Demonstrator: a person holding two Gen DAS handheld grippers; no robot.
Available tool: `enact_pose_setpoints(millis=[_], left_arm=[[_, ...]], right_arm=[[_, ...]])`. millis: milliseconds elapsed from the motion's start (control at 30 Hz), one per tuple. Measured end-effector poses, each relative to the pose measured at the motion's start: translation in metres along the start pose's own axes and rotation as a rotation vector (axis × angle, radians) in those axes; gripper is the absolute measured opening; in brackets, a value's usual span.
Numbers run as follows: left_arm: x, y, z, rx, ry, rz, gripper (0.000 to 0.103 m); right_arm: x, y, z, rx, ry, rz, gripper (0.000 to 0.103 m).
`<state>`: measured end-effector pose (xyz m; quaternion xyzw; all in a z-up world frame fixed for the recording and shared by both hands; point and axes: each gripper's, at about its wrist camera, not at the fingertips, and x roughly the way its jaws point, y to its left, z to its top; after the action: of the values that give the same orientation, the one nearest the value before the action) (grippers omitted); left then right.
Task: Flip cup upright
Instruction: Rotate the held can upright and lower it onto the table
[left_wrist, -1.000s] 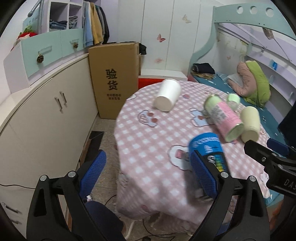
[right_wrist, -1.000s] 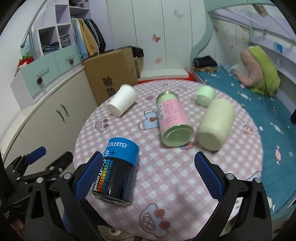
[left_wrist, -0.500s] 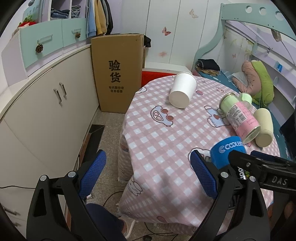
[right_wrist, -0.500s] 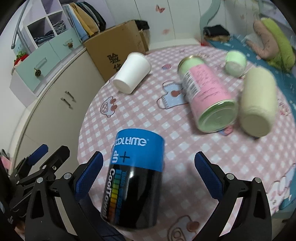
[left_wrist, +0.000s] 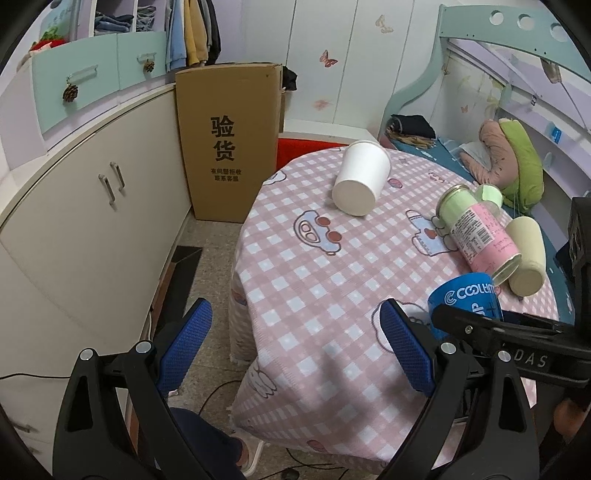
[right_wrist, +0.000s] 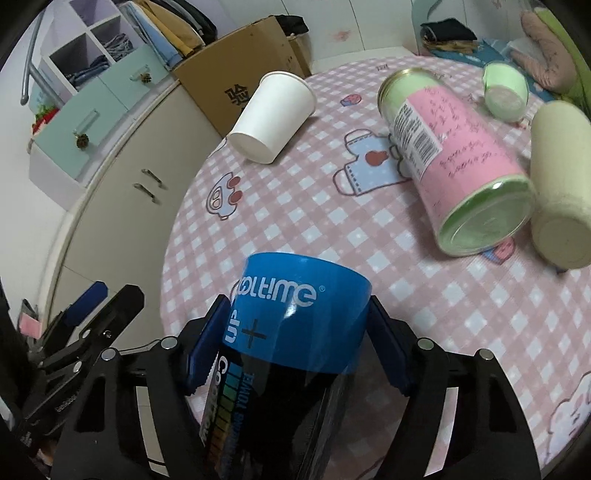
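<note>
A blue and black canister-like cup (right_wrist: 291, 332) lies at the near edge of the round table. My right gripper (right_wrist: 295, 347) is shut on it, one blue pad on each side. The cup also shows in the left wrist view (left_wrist: 463, 301), behind the right gripper's arm. My left gripper (left_wrist: 295, 350) is open and empty, off the table's left front edge above the floor. A white paper cup (right_wrist: 273, 114) lies on its side at the far left of the table, also in the left wrist view (left_wrist: 362, 182).
The table has a pink checked cloth (right_wrist: 314, 206). A pink and green can (right_wrist: 458, 158), a cream cup (right_wrist: 561, 181) and a small green cup (right_wrist: 504, 92) lie on their sides at the right. A cardboard box (left_wrist: 229, 144) and cabinets (left_wrist: 92, 206) stand left. A bed (left_wrist: 480, 147) is behind.
My right gripper has moved in on the blue and black cup and closed on it. My left gripper has drawn back to the left, away from that cup.
</note>
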<state>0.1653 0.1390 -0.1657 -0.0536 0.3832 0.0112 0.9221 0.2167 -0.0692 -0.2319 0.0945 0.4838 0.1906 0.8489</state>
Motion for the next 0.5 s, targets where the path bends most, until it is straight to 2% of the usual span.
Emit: enact_pose_setpoints(millis=[167, 267, 500], left_arm=[[-0.005, -0.006, 0.005, 0.007, -0.02, -0.01, 0.093], [-0.007, -0.008, 0.008, 0.007, -0.03, -0.011, 0.093], [-0.011, -0.01, 0.01, 0.005, -0.043, -0.007, 0.093]], right_arm=[[-0.016, 0.013, 0.005, -0.085, -0.083, -0.062, 0.07], [-0.028, 0.022, 0.008, -0.149, -0.165, -0.121, 0.069], [-0.033, 0.031, 0.01, -0.238, -0.259, -0.229, 0.069]])
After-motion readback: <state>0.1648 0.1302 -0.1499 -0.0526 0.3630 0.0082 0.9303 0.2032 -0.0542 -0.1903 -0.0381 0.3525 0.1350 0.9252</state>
